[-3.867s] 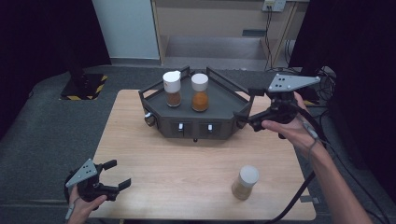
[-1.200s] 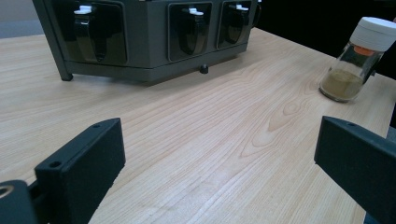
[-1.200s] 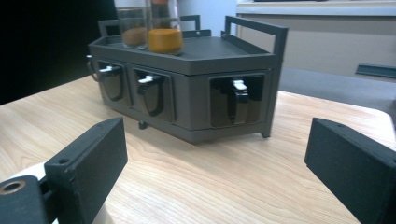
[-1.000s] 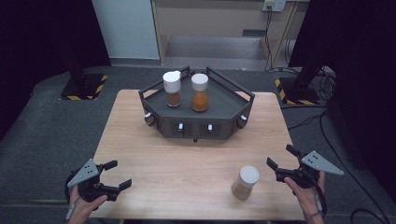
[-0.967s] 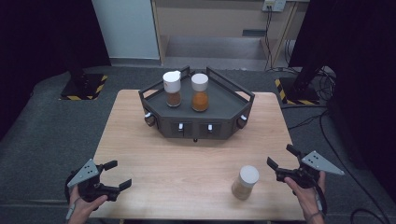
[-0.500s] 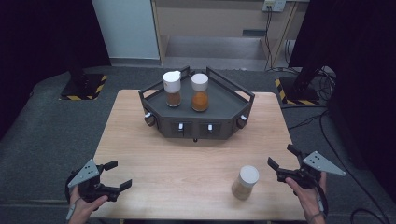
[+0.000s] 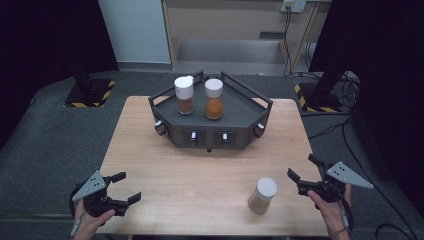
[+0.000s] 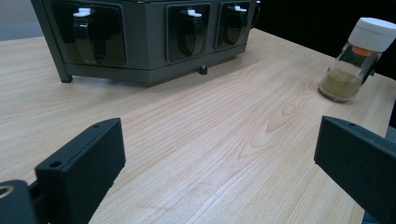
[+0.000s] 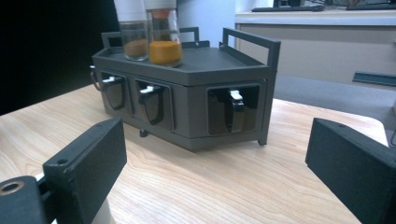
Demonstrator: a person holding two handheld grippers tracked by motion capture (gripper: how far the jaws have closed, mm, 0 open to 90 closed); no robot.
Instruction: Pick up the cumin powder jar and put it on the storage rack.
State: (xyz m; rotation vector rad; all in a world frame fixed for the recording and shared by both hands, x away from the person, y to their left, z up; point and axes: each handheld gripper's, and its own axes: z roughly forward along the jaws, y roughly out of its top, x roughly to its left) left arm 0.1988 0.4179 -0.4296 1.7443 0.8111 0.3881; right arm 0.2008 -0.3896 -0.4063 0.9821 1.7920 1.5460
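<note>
A white-capped spice jar (image 7: 263,195) with tan powder stands on the table near the front right; it also shows far right in the left gripper view (image 8: 355,60). Just right of it, my right gripper (image 7: 300,166) is open and apart from the jar; its jaws have just opened a little further, with nothing between them (image 9: 215,168). My left gripper (image 7: 130,186) rests open and empty at the front left corner (image 8: 215,163). A dark rack (image 7: 210,132) at the back middle carries a brown-filled jar (image 7: 184,94) and an orange-filled jar (image 7: 214,98).
The rack's front faces hold several small hooked compartments (image 9: 152,105). Raised rails (image 9: 252,39) run round its top tray. The wooden table (image 7: 200,175) has bare wood between the rack and both grippers. Cables trail on the floor at the right.
Since the earliest frame my right gripper has come from the rack's right side to the front right, beside the lone jar. Over the last second nothing has visibly moved.
</note>
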